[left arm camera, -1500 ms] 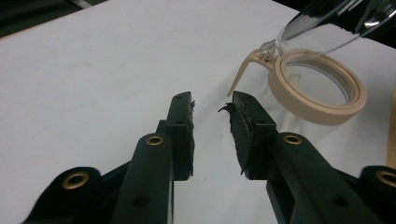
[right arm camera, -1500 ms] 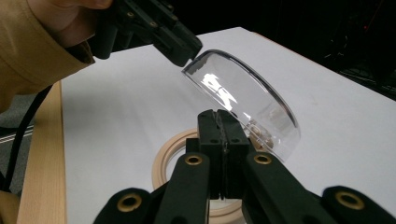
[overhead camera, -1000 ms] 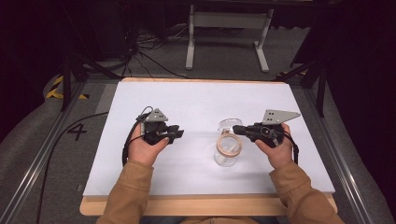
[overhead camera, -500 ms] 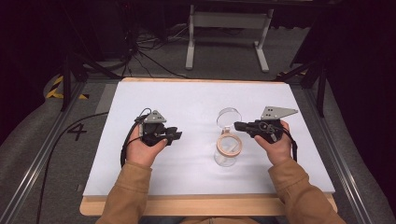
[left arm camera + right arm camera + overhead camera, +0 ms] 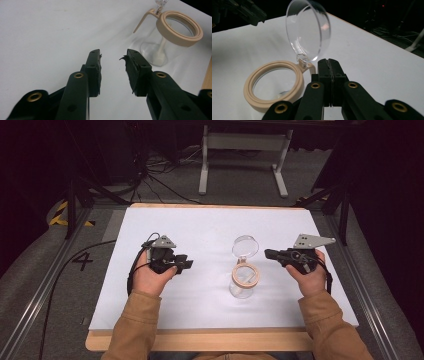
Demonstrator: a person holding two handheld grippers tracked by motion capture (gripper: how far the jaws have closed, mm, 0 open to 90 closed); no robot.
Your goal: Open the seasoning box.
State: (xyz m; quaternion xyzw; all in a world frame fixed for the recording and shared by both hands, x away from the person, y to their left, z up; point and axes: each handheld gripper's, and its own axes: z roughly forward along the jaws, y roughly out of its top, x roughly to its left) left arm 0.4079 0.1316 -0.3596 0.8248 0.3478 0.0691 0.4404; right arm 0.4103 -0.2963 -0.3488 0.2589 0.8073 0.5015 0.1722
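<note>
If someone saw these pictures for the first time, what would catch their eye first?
Most likely the clear jar with a beige rim, mid-table on the white table, its hinged clear lid flipped up. The left tool sits open to its left; the right tool, shut and empty, points at it from the right.

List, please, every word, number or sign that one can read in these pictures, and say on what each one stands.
"4": a dark numeral on the grey floor, left of the table.
Yellow and black hazard stripes, a sign without words, lie on the floor farther back on the left.
No text can be read on the jar, its open lid, the left gripper or the right gripper.
</note>
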